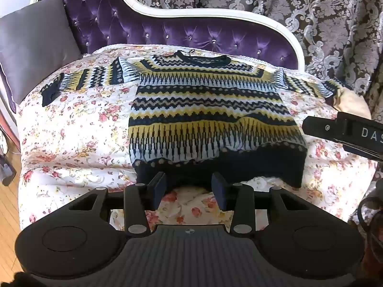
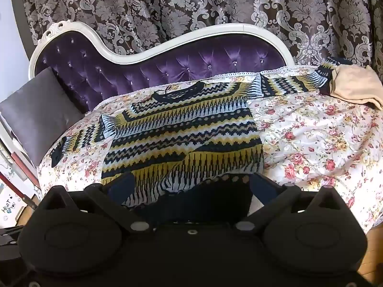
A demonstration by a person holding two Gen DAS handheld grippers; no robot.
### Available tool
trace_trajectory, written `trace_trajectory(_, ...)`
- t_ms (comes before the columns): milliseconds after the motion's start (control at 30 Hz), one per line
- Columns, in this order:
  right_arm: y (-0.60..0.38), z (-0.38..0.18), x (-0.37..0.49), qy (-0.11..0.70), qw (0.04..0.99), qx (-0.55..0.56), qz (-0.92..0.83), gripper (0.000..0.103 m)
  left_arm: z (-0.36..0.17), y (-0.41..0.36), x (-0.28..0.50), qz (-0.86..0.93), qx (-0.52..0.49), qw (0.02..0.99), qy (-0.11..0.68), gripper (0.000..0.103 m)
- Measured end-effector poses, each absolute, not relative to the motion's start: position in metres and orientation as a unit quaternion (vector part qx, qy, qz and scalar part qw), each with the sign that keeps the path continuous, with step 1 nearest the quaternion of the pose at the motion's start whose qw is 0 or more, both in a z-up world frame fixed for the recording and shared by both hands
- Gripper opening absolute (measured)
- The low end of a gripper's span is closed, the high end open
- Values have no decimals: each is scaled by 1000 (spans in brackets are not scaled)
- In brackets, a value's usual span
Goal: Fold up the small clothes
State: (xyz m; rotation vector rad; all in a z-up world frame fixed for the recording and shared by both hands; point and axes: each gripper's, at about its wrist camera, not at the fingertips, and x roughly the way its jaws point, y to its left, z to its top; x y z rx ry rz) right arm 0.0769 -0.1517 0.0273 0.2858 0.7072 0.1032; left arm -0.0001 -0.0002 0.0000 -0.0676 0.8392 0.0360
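The patterned sweater (image 1: pixel 205 110) lies face up and spread flat on the floral bedspread (image 1: pixel 79 129), its neck toward the purple tufted backrest (image 1: pixel 191 35) and its dark hem toward the cameras. Bands of navy, yellow, pale blue and tan zigzags run across the body. Both sleeves stretch out sideways from the shoulders; the dark cuff of one lies near the grey cushion (image 1: pixel 33 47), and the other sleeve's end reaches a beige cloth (image 2: pixel 356 83) bunched at the far corner of the bedspread. The lower part of the sweater is rumpled, with a diagonal crease showing in the right wrist view.

The left gripper (image 1: pixel 189 189) sits just short of the hem's middle, jaws parted with bare bedspread showing between them, holding nothing; the fingertips (image 1: pixel 159 184) reach the hem's edge, though contact cannot be judged. The right gripper (image 2: pixel 191 186) is set wide, its fingers straddling the hem, and the dark ribbed band lies between them, not clamped. In the left wrist view the right gripper's black body (image 1: pixel 344 134) shows just beside the sweater's lower side edge.

Behind the backrest hangs a dark damask curtain (image 2: pixel 215 2) with silver scrollwork. Wooden floor (image 1: pixel 7 191) shows beyond the bedspread on the cushion's side.
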Motion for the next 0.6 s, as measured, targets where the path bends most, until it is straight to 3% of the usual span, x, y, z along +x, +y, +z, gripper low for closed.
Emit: trace_trajectory(600, -153, 35, 89, 346, 927, 138, 52, 102, 19, 2, 12, 13, -53, 916, 398, 40)
